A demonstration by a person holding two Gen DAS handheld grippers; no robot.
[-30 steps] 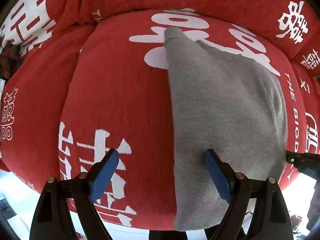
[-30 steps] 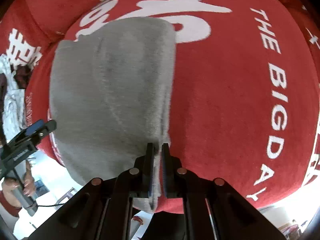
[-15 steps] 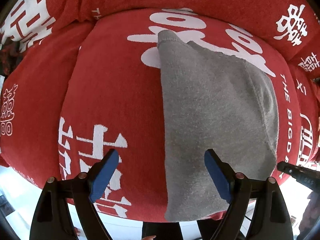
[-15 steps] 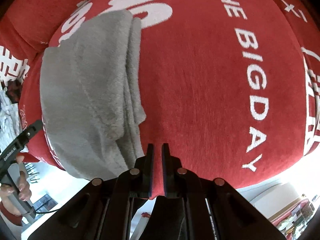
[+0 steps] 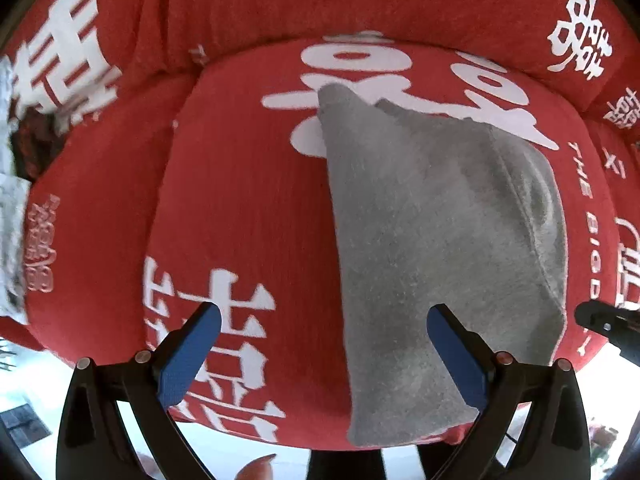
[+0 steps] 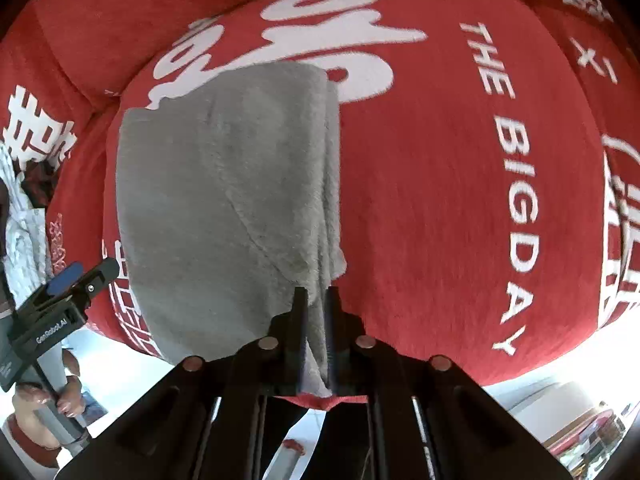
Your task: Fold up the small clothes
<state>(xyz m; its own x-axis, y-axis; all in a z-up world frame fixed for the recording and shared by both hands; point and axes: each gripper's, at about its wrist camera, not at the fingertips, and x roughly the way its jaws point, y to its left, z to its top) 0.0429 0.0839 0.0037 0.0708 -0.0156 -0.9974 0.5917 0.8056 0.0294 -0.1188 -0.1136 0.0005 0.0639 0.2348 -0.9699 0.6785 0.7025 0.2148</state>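
Rightward, bare sofa cushion (image 6: 440, 200) beyond garment (image 6: 224, 200) edge

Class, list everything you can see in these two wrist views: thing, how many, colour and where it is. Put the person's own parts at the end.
Grey garment: one, grey fleece, folded, lying on the red cover, its near edge overhanging the front.
Red cover: one, red with white lettering, over a cushioned seat under the garment.
Patterned fabric: white and dark, far left edge; too little shows to identify.
Left tongs: one, black with blue pads, open, hovering over the garment's left edge.
Right tongs: one, black, shut on the garment's near right edge.
Hand: one, gripping the left tool's handle.
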